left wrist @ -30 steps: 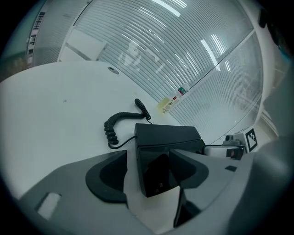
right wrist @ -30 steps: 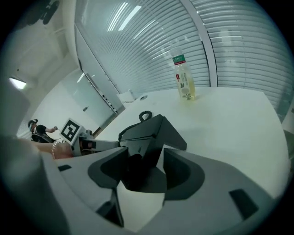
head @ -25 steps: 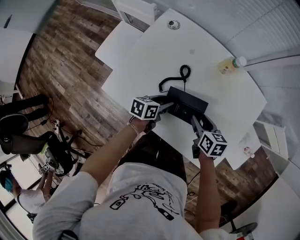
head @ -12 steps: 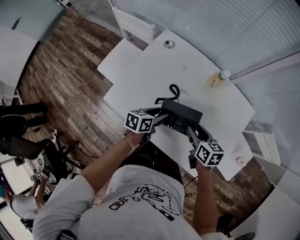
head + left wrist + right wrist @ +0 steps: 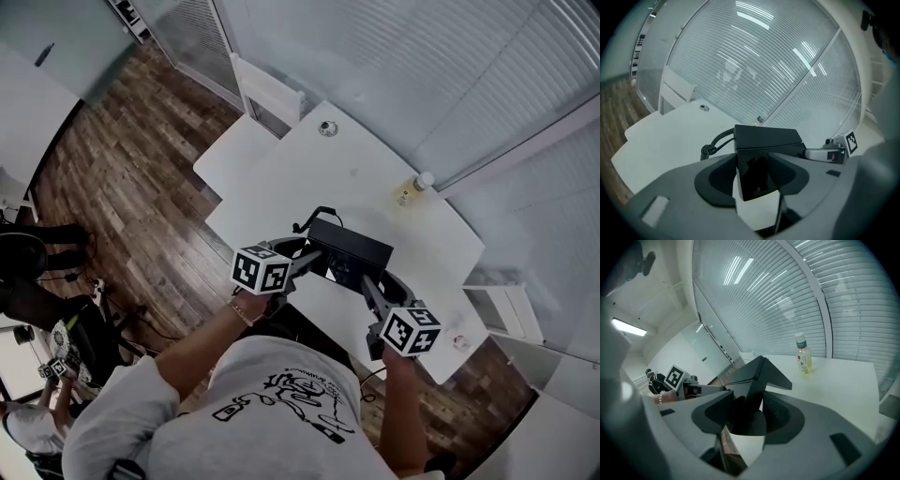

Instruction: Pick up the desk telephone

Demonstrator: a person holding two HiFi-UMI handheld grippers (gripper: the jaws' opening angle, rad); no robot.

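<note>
The black desk telephone point(image 5: 352, 253) hangs above the white table point(image 5: 309, 178), held by its two ends. My left gripper point(image 5: 314, 251) is shut on its left end, and the left gripper view shows the black body point(image 5: 766, 140) wedged between the grey jaws point(image 5: 757, 180). My right gripper point(image 5: 367, 284) is shut on the right end, where a corner of the body point(image 5: 757, 378) sits between the jaws point(image 5: 747, 416). The coiled cord point(image 5: 712, 146) trails from the phone's back left.
A drink bottle point(image 5: 410, 190) stands near the table's far edge by the blinds. A round grommet point(image 5: 325, 127) sits at the far left corner. A lower white table point(image 5: 230, 155) adjoins on the left. People and chairs are on the wood floor at left.
Both grippers have risen together with the telephone, which now hangs higher above the table. The cord has lifted with it.
</note>
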